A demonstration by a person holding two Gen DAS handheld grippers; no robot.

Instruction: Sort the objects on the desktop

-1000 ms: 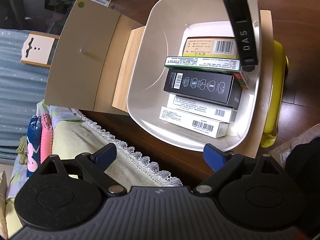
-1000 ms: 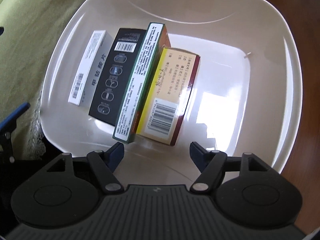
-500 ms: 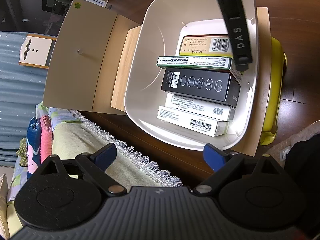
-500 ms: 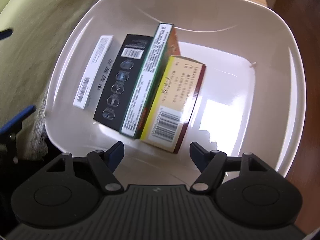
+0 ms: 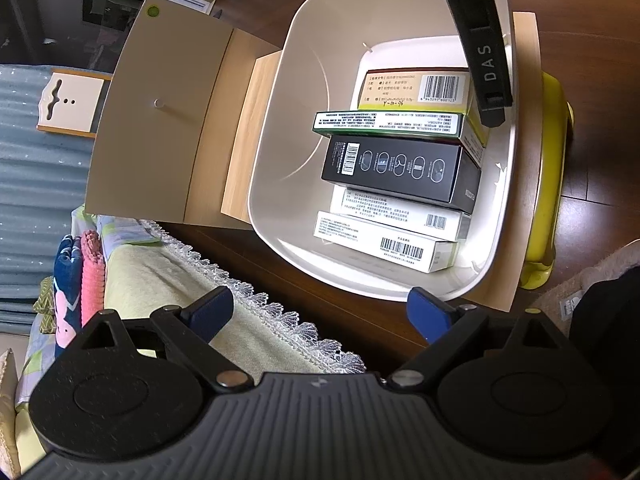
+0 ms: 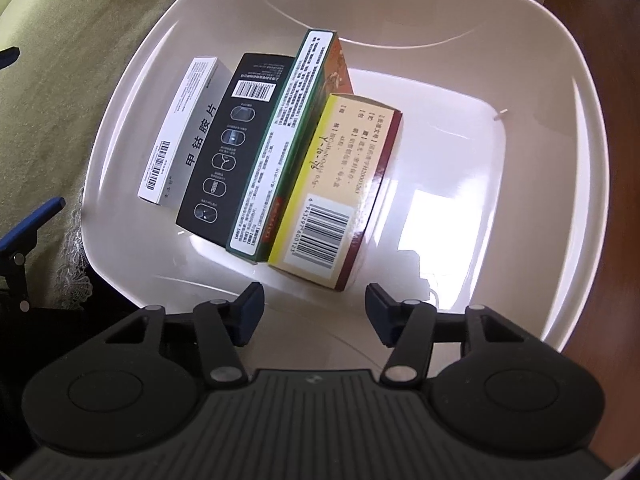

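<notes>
- Left wrist view: left gripper [image 5: 320,312] spread wide, empty, above the dark table [image 5: 256,256] edge; five boxes [image 5: 400,172] stand side by side in the white bin [image 5: 280,140].
- Right wrist view: right gripper [image 6: 314,314] spread, empty, over the bin's [image 6: 560,160] near wall, just beside the yellow box [image 6: 340,184].

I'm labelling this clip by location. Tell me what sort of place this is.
Most likely a lived-in home room, perhaps a bedroom or living room. A yellow-green lace-trimmed fabric cover lies beside a dark wooden floor, blue curtains hang behind, and a white plastic basin holds retail cartons such as a black cardboard box.
</notes>
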